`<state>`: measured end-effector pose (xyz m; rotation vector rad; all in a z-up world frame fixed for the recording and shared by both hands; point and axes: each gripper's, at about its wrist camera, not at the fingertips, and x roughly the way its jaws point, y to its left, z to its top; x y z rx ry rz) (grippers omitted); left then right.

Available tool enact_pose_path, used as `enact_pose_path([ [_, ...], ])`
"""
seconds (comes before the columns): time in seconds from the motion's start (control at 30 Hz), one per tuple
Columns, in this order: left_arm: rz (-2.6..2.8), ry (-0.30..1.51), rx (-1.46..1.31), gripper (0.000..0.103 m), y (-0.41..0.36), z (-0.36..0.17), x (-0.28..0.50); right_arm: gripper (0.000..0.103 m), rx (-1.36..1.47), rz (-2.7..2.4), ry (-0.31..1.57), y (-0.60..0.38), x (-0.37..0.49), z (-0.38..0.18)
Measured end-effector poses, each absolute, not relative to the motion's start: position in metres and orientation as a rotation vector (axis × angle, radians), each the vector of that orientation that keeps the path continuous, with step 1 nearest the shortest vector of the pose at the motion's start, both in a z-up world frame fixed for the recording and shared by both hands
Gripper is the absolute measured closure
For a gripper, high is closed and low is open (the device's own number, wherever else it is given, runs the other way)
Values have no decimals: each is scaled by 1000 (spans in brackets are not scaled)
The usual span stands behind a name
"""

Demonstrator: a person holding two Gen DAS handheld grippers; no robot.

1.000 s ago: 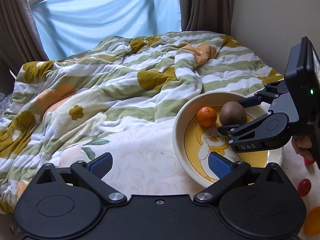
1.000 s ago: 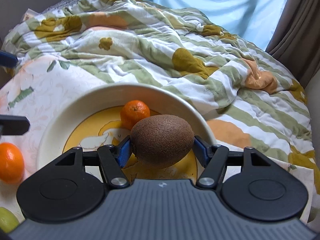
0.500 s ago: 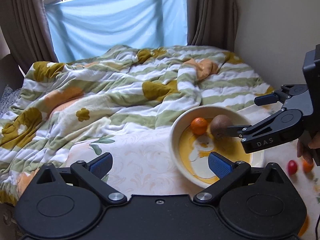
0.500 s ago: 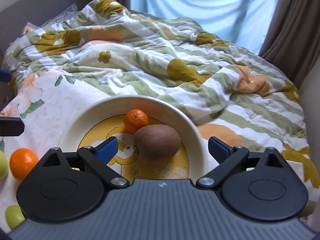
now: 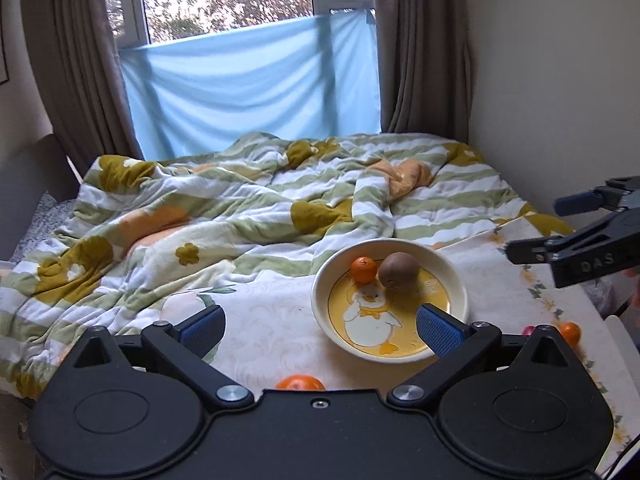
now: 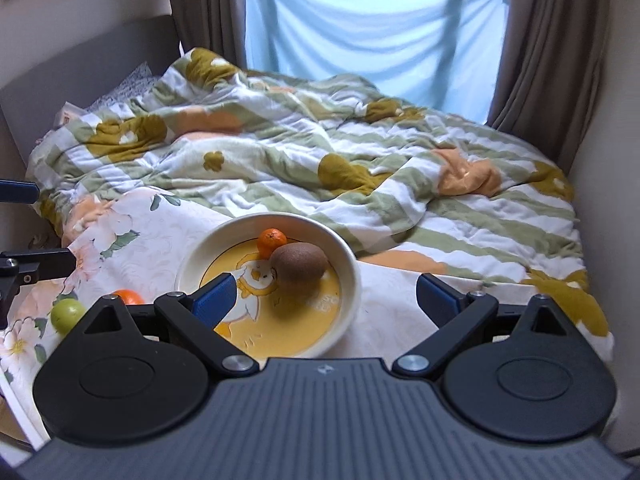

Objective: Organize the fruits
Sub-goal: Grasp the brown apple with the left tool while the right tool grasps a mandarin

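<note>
From my remote seat, left to right across the bed: the striped, flowered duvet point(image 5: 240, 216) is bunched over the far and left part, and a pale floral cloth point(image 5: 272, 320) covers the near edge, carrying the fruit. In the right wrist view, a green fruit point(image 6: 68, 314) lies near the cloth's left edge with an orange point(image 6: 128, 297) just beside it, both outside the dish. My left gripper point(image 5: 320, 322) hangs above the near edge of the cloth, blue pads spread wide with nothing between them; another orange point(image 5: 300, 383) peeks up just ahead of its body, partly hidden. Right of centre on the cloth sits the cream bowl point(image 5: 320, 304) with a yellow duck print inside. At its far side rest a small tangerine point(image 5: 364, 270) and a brown kiwi point(image 5: 398, 270), touching or nearly so; I cannot tell which. My right gripper point(image 6: 324, 294) hovers over the bowl's near rim, fingers wide apart and empty, kiwi lying free ahead of them. In the left wrist view that gripper shows at the right edge, raised above the cloth. Near the cloth's right edge lies one more small orange point(image 5: 570, 332), with something reddish point(image 5: 529, 330) beside it, mostly hidden. Behind the bed, a blue sheet point(image 5: 252, 84) hangs across the window between brown curtains point(image 5: 420, 48).
</note>
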<state>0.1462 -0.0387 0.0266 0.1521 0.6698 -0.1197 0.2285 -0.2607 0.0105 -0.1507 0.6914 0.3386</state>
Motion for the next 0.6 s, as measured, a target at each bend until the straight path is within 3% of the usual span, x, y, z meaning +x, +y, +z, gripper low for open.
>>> enact_pose_path([
  [0.33, -108, 657, 68, 0, -66, 28, 95, 0, -135, 299, 645, -312, 153, 27],
  [0.6, -124, 656, 106, 0, -93, 0, 80, 0, -183, 247, 656, -338, 118, 4],
])
